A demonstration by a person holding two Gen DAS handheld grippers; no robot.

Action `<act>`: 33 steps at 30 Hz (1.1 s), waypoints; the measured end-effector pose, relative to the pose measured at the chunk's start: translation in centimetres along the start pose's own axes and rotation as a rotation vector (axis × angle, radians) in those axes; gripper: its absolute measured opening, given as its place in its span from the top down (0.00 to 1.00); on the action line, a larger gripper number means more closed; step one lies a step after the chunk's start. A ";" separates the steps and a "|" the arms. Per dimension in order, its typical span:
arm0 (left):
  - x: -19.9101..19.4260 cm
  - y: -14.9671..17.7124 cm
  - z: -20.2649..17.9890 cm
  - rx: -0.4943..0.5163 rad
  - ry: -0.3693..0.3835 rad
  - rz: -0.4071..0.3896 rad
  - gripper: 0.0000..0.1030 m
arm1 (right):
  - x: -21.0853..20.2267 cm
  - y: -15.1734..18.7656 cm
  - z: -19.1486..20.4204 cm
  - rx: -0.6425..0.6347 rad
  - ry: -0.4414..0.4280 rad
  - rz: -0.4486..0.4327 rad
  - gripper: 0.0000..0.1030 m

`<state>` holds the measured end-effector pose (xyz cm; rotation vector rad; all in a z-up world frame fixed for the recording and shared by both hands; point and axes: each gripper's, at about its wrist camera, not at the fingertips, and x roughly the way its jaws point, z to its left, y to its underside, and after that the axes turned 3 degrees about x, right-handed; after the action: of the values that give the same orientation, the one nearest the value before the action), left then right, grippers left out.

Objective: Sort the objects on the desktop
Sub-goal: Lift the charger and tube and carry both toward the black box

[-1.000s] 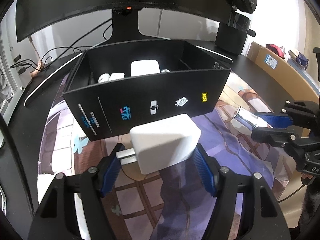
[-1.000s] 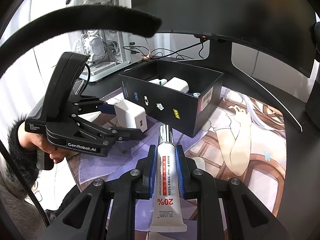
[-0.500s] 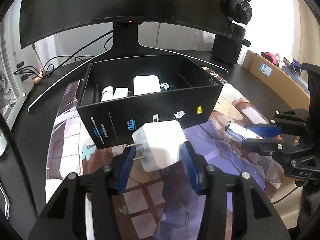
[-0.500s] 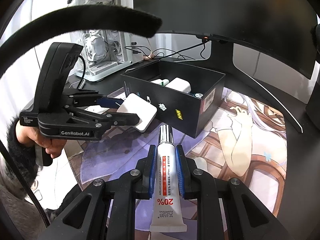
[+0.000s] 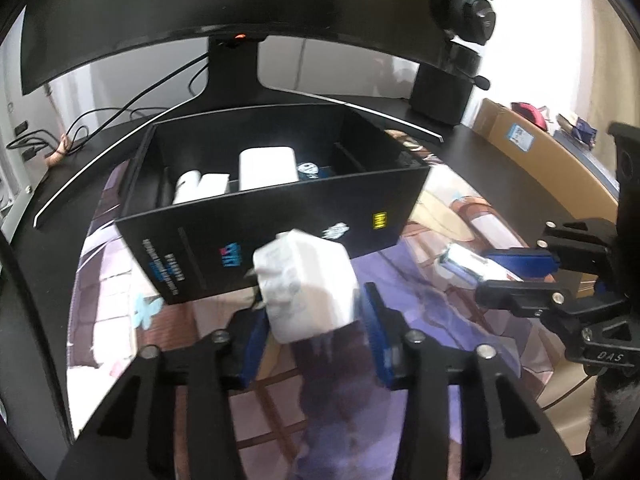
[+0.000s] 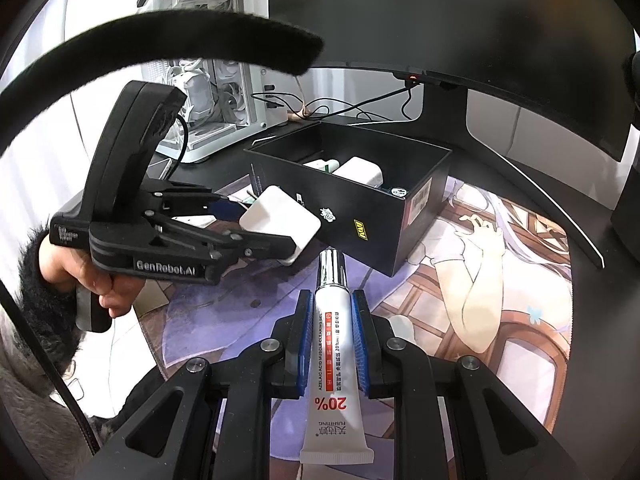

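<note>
A white charger (image 5: 308,284) (image 6: 280,220) sits tilted between the blue pads of my left gripper (image 5: 316,312) (image 6: 260,228), whose jaws are closing and pressing on its sides. It hangs just in front of the black box (image 5: 280,232) (image 6: 372,248). The box holds other white chargers (image 5: 266,168) and small items. My right gripper (image 6: 332,308) (image 5: 500,276) is shut on a white cream tube (image 6: 334,332) (image 5: 460,264) with a silver cap, which points toward the box's near wall.
A printed desk mat (image 6: 500,280) lies under everything. A curved monitor (image 5: 240,4) on its stand rises behind the box. Headphones (image 5: 472,4) hang at the back right, a cardboard box (image 5: 520,136) stands at the right, and a white PC case (image 6: 208,80) with cables at the left.
The left jaws have narrowed around the charger, which has turned from lying flat to tilted with its prongs leftward. The right gripper and tube have stayed put.
</note>
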<state>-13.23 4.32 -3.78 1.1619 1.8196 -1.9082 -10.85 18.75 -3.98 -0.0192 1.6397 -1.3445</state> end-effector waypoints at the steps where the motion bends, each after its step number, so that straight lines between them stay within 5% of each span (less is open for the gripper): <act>1: 0.1 0.0 -0.3 0.010 0.004 -0.002 0.74 | 0.0 0.0 0.0 0.001 0.001 -0.001 0.82; 3: 0.3 0.1 -0.8 0.032 0.000 -0.005 0.80 | -0.1 0.0 -0.2 0.004 0.002 -0.001 0.82; 33: -3.8 0.4 0.3 0.047 0.031 -0.089 0.80 | -0.4 -0.3 0.2 0.004 0.006 -0.008 0.82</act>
<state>-10.58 2.73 -1.49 1.1495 1.8812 -2.0032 -10.67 18.69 -3.53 -0.0192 1.6430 -1.3551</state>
